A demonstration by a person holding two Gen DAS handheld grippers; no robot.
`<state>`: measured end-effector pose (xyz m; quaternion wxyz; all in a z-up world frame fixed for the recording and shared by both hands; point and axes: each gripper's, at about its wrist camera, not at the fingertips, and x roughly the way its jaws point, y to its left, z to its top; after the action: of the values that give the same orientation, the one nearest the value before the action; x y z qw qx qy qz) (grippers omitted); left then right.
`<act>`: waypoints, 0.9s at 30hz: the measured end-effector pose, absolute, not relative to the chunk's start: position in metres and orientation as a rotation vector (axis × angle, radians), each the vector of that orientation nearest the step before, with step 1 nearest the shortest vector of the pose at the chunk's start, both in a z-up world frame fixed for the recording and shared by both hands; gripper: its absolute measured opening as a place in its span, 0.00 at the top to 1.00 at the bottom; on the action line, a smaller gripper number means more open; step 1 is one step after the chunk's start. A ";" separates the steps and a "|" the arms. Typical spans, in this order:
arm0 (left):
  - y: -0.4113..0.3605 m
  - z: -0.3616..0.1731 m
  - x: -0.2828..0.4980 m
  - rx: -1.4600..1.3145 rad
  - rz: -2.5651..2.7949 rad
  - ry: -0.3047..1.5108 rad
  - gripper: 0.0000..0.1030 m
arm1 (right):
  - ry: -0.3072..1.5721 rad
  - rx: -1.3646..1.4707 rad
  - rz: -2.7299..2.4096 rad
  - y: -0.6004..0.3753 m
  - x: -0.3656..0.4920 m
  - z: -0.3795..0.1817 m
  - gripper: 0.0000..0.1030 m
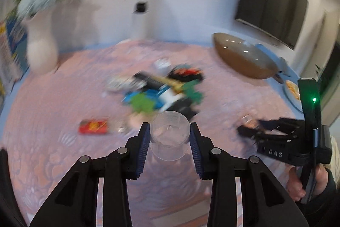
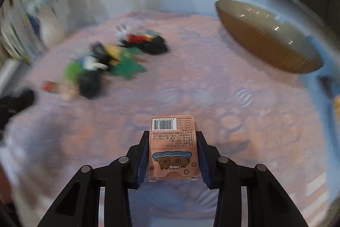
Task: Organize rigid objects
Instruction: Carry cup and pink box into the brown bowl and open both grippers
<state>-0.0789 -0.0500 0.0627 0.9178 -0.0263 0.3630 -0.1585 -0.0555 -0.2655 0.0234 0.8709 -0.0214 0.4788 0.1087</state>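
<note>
Clamped between the blue pads of the left hand-held gripper [image 1: 170, 137] is one clear plastic cup [image 1: 169, 133], carried clear of the pink patterned bench [image 1: 53, 120]; being smooth and thin-walled, it could be squeezed out of shape or slip free if tilted. One pink card box [image 2: 173, 148] with a barcode is gripped by its two sides in the right hand-held gripper [image 2: 173, 154], also carried above the bench; a loose hold could let it slide out forward. Further off, one red packet [image 1: 93, 126] is seen lying alone, then one blurred heap [image 1: 163, 88] of mixed items, too smeared to be counted. One brown oval bowl [image 1: 244, 59] is set at the far right, one white vase [image 1: 41, 50] at the far left.
</note>
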 end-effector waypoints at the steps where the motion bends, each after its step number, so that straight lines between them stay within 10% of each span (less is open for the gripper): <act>1: -0.059 0.070 -0.076 -0.045 -0.345 0.739 0.67 | 0.988 0.002 0.256 -0.271 -0.056 0.031 0.61; 11: -0.199 0.154 0.009 0.059 -0.530 0.571 0.67 | 0.726 0.109 0.015 -0.390 0.001 0.163 0.61; 23: -0.276 0.093 0.094 -0.014 -0.578 0.721 0.66 | 0.994 0.164 -0.067 -0.449 0.091 0.105 0.61; 27: -0.267 0.103 0.094 -0.025 -0.546 0.713 0.34 | 0.965 0.152 -0.130 -0.454 0.082 0.111 0.42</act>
<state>0.0937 -0.2669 0.1033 0.9007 -0.0121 0.3448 -0.2640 0.0821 -0.4544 0.1112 0.8811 0.0728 0.4630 -0.0625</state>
